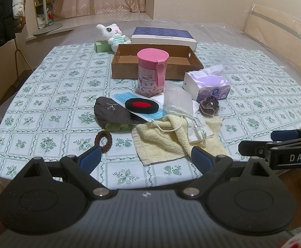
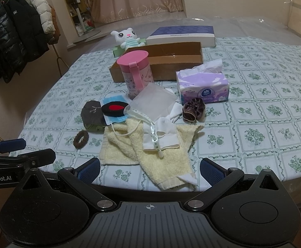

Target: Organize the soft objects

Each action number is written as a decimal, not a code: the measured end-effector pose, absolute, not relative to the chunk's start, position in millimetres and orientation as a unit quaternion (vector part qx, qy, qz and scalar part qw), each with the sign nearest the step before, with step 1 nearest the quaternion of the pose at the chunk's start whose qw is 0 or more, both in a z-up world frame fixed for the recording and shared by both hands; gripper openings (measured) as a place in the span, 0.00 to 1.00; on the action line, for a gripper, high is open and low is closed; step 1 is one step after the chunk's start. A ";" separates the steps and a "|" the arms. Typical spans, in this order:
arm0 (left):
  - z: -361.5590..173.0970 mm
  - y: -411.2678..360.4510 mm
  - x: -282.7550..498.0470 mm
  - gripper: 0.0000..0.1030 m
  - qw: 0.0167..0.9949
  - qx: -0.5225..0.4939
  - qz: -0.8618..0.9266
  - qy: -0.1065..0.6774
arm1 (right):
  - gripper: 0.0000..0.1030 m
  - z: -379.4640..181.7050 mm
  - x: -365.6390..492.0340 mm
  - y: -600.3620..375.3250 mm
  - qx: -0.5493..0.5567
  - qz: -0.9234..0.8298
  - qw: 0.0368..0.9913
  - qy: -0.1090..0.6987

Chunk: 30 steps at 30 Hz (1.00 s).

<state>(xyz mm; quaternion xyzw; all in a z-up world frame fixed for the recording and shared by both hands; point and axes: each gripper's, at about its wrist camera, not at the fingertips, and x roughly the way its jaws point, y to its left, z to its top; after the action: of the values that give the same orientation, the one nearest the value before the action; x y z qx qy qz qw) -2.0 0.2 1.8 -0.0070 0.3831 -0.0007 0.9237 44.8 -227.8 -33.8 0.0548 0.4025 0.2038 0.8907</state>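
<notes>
A heap of soft things lies mid-table: a yellow towel (image 1: 162,142) (image 2: 160,155), a white cloth with a clear bag (image 2: 158,107), a blue face mask (image 1: 127,100), a grey mask (image 1: 111,111), a black-and-red pad (image 1: 140,105) (image 2: 114,108), a brown hair tie (image 1: 103,141) (image 2: 81,138) and a brown scrunchie (image 1: 209,105) (image 2: 193,109). Behind them stands an open cardboard box (image 1: 156,62) (image 2: 160,62). My left gripper (image 1: 145,157) is open at the near edge, holding nothing. My right gripper (image 2: 150,168) is open over the towel's near corner, holding nothing.
A pink lidded cup (image 1: 152,72) (image 2: 136,72) stands before the box. A purple tissue pack (image 1: 208,84) (image 2: 203,84) lies right of it. A plush bunny (image 1: 113,34), a green carton (image 1: 101,46) and a blue-white box (image 1: 162,36) sit at the back. Coats (image 2: 16,35) hang left.
</notes>
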 end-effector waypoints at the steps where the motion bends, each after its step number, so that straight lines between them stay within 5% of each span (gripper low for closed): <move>1: 1.9 0.3 -2.1 0.90 0.924 -0.007 -0.001 0.383 | 0.99 -33.1 45.4 -227.9 0.055 0.204 0.891 0.403; 28: -14.5 14.9 12.2 0.89 0.918 -0.014 0.007 0.396 | 0.99 -46.0 63.9 -238.9 0.067 0.205 0.896 0.388; 30: -17.4 18.7 13.8 0.89 0.916 -0.019 0.010 0.400 | 0.93 -50.6 66.6 -243.7 0.071 0.203 0.896 0.389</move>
<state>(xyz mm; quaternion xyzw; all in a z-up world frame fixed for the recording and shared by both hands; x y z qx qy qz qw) 13.8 18.7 -17.4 -0.0195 0.4001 0.0095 0.9162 66.6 -243.7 -50.6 0.0711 0.3889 0.2026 0.8959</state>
